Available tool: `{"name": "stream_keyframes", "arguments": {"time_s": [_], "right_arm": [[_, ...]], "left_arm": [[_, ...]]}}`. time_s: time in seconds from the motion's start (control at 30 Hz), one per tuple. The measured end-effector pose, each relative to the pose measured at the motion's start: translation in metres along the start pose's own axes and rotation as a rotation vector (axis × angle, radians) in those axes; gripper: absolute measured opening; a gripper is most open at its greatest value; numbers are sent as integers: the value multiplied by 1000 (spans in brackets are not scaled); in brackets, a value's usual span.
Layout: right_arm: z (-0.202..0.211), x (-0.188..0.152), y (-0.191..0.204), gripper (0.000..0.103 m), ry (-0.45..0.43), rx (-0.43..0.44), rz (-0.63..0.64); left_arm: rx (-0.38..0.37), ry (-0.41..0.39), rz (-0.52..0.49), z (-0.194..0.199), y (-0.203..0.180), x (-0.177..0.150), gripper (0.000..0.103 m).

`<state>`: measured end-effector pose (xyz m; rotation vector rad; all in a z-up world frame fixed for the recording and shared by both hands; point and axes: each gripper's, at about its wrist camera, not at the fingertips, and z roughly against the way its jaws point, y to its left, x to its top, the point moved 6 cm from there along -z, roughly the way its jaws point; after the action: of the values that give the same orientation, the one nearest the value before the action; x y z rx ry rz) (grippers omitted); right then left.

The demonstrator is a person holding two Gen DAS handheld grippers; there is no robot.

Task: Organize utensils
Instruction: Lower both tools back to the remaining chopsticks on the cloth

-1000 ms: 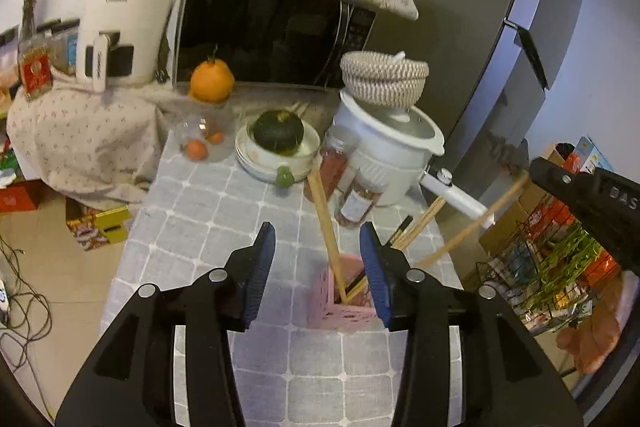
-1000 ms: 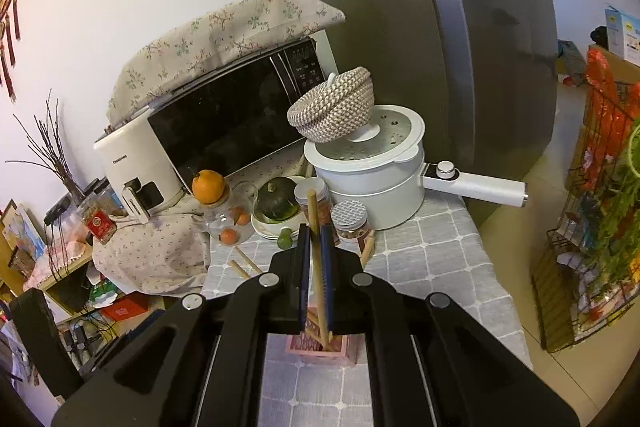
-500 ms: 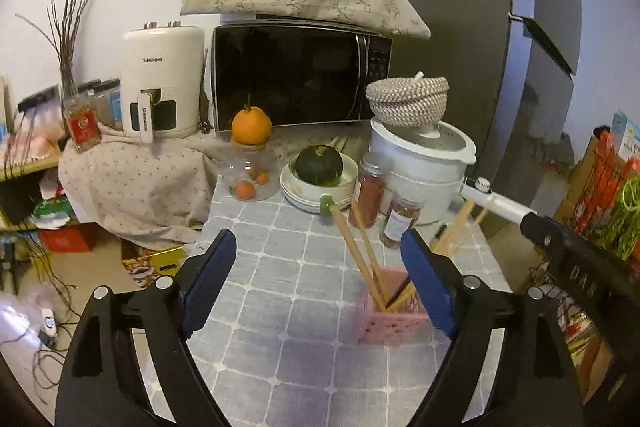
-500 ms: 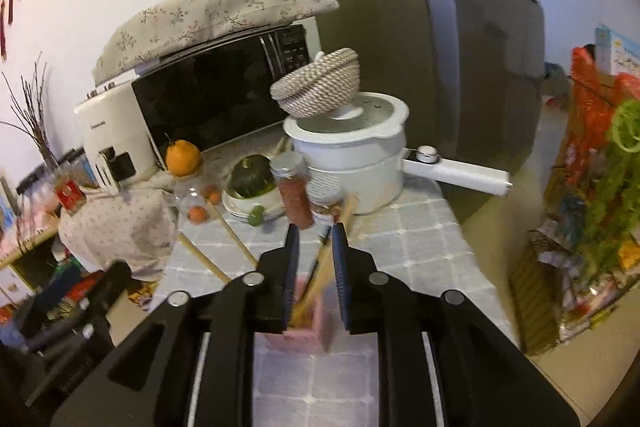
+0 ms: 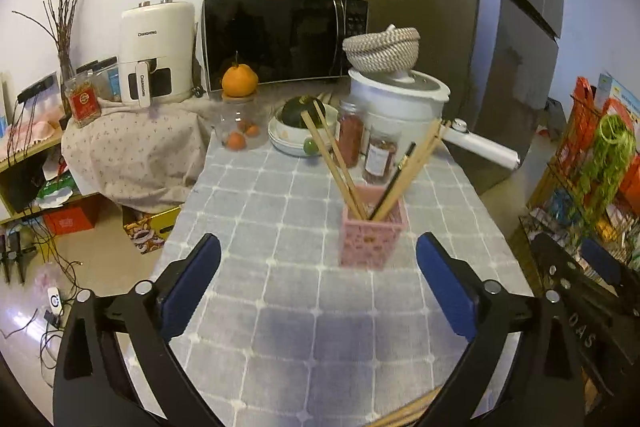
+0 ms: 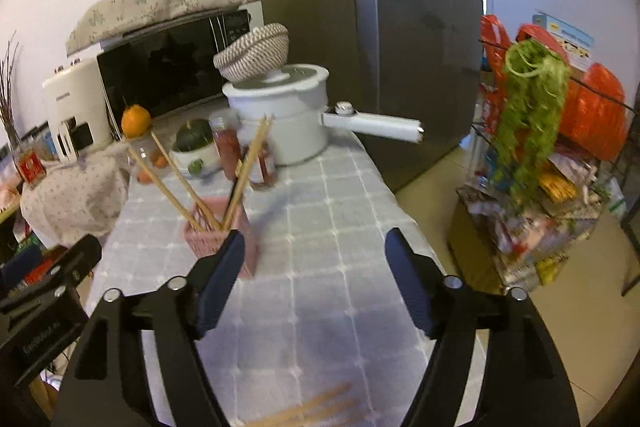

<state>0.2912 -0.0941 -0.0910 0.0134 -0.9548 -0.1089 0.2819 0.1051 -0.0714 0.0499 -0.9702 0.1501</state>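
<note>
A pink holder [image 5: 372, 231] [image 6: 219, 231] stands on the grey checked tablecloth [image 5: 280, 307] with several wooden chopsticks [image 5: 332, 165] [image 6: 252, 157] and one dark one leaning out of it. My left gripper [image 5: 318, 267] hangs short of the holder, its jaws opening wide with nothing between them. My right gripper [image 6: 314, 267] sits just right of the holder, jaws also opening and empty. More loose wooden chopsticks [image 6: 304, 411] [image 5: 408, 415] lie on the cloth at the near edge, under both grippers. Each gripper shows in the other's view, the right gripper [image 5: 580, 291] and the left gripper [image 6: 52, 291].
Behind the holder stand two spice jars [image 5: 376, 159], a white pot [image 5: 396, 99] with a long handle and a woven basket on its lid, a bowl with a green squash [image 5: 300, 123], and a microwave [image 5: 280, 35]. A fridge [image 6: 400, 47] and a stocked wire rack [image 6: 540, 167] flank the table's right edge.
Both grippers have pulled back from the holder and opened wide. The right one let go of the chopsticks it pinched, and they now stand in the holder.
</note>
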Motion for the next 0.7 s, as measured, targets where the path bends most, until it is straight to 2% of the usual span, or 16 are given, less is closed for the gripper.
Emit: {"name": "stream_keyframes", "arguments": {"time_s": [0.1, 0.27, 0.43, 0.53, 0.6, 0.67, 0.7], "right_arm": [[11, -13, -16, 86, 5, -34, -33], [20, -35, -42, 95, 31, -79, -83], [24, -61, -62, 95, 100, -82, -114], [27, -82, -76, 96, 153, -85, -128], [27, -94, -82, 96, 192, -71, -144], [26, -107, -90, 96, 233, -57, -173], [26, -112, -93, 96, 251, -52, -189]], "left_arm": [[1, 11, -18, 5, -7, -11, 96], [-6, 38, -68, 8, -19, -29, 96], [-16, 92, -137, 0, -30, -44, 96], [-44, 150, -174, -11, -39, -54, 96], [-88, 212, -193, -20, -47, -63, 96], [-155, 303, -219, -33, -58, -74, 96], [-205, 376, -242, -42, -68, -83, 96]]}}
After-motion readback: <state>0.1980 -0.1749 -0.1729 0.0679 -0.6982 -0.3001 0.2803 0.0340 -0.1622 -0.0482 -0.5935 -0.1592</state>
